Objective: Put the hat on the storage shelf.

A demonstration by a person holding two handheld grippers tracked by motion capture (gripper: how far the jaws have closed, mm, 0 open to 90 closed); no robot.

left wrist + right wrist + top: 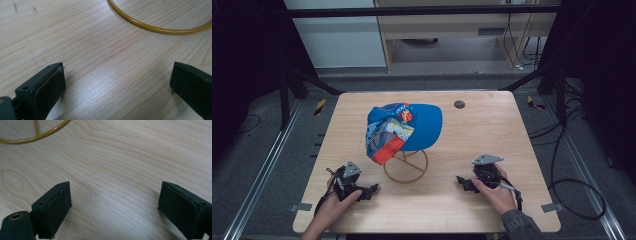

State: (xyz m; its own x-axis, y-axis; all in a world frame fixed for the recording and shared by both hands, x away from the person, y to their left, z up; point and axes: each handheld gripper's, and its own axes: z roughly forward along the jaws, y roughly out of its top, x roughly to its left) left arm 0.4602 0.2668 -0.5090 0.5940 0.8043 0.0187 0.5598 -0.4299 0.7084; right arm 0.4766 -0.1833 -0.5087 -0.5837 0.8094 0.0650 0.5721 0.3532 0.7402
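Resting low on the counter [492, 125], left tool [371, 189] and right tool [460, 181] both gaped, gripping nothing; blue cap [404, 127] sat on wire stand [406, 167] between them.

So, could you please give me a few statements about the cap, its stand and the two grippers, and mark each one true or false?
1. The blue cap sits on top of the wire stand. True.
2. The left gripper is shut on the stand's ring. False: its jaws stand wide apart over bare wood, with the yellow ring lying ahead of them in the left gripper view.
3. The right gripper is open and holds nothing. True.
4. The cap lies flat on the table beside the stand. False: it is raised above the table on the stand.
5. A small dark round disc sits near the table's far edge. True.
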